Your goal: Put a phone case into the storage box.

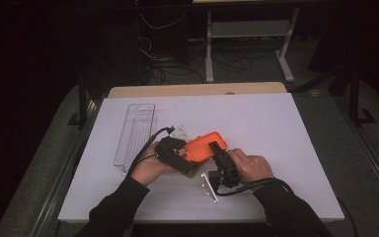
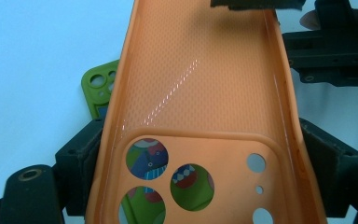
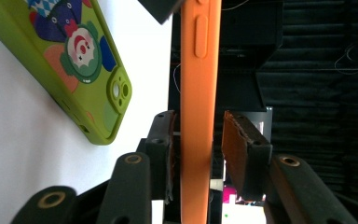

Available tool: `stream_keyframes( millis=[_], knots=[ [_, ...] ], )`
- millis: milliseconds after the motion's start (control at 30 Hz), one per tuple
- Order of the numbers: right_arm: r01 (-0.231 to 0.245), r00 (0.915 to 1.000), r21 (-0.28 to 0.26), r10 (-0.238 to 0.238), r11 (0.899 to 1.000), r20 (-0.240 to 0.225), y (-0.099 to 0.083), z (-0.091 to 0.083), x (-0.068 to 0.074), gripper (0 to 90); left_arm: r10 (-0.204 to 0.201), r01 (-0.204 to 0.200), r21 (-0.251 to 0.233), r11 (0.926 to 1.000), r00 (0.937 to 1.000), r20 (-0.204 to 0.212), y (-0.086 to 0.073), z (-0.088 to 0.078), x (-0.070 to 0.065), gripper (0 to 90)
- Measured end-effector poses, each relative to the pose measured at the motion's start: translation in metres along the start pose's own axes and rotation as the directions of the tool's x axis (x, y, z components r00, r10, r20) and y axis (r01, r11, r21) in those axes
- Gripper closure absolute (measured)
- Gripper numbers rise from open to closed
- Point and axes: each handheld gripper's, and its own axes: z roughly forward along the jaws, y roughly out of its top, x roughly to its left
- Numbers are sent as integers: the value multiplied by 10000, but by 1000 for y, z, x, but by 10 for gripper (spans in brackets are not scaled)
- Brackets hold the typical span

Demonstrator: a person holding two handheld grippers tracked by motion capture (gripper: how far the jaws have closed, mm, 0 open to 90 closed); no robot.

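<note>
**Orange case held between both grippers above the worktop**

Around your work, a clear plastic tray [image 1: 135,132] is lying at the left of the white worktop [image 1: 256,123], well apart from your right hand, and a small white piece [image 1: 181,131] is sitting just beyond the left gripper [image 1: 173,152]. A green case [image 3: 81,60] printed with a clown is lying flat on the worktop under the orange case [image 1: 205,145].

You are holding the orange case slightly above the worktop, near its middle. The left gripper's fingers are clamping it across its width at the camera-hole end. The right gripper [image 3: 196,154] is straddling its edge: one finger [image 3: 162,149] is touching the case, the other is standing just apart. Both forearms are coming in low, hands close together.
</note>
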Motion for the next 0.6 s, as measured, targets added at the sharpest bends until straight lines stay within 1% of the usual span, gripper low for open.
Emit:
stream_keyframes(
  millis=[367, 500, 600],
  knots=[
    [98, 9995, -81, -101, 9999, -297, 0, -1, -1, 766, 0, 0, -36, 10000, 10000, 40, 0, 0, 0, 158],
    [136, 9994, -87, -138, 9999, -330, 0, -2, 0, 773, -59, 59, -10, 10000, 10000, 73, 0, 1, 0, 157],
    [83, 9992, -57, -85, 9999, -399, 1, -2, 1, 776, 15, -16, 40, 10000, 10000, 98, 0, 1, 1, 153]
  ],
)
